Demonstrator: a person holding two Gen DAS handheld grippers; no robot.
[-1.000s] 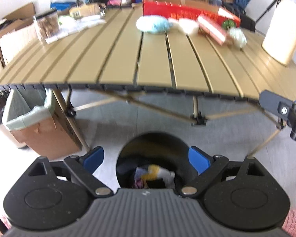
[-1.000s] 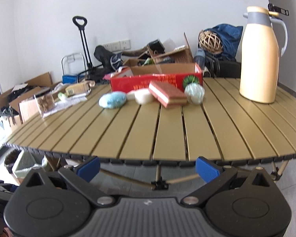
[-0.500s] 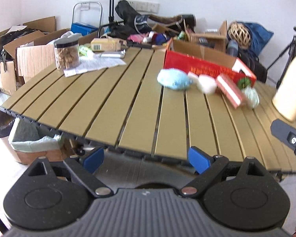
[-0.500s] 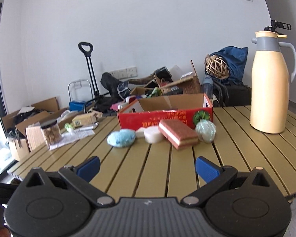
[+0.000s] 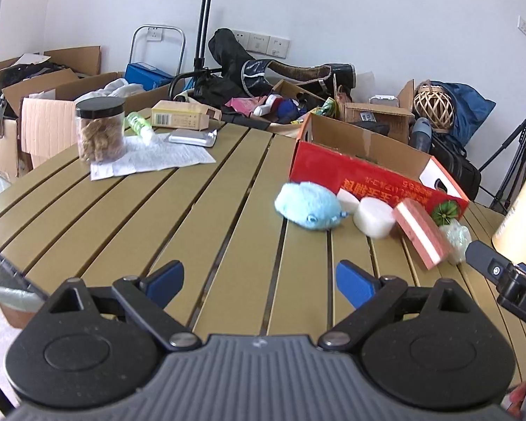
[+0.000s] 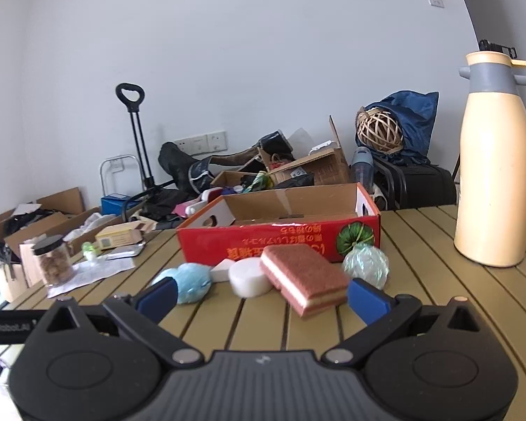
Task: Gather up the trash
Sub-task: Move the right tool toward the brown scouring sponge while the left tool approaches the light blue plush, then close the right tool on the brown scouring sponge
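Both tools are empty with jaws spread wide: the left gripper point(image 5: 259, 279) hangs over the near slats of the table point(image 5: 129, 217), and the right gripper point(image 6: 261, 298) faces the clutter. Just beyond, a row of likely trash waits uncollected: blue fluffy lump point(image 6: 189, 282), white puck point(image 6: 249, 277), pink sponge point(image 6: 305, 279), green netted ball point(image 6: 366, 268). Behind them stand the red box point(image 6: 280, 242) and, far right, the cream jug point(image 6: 496, 175), so most collecting seems left.
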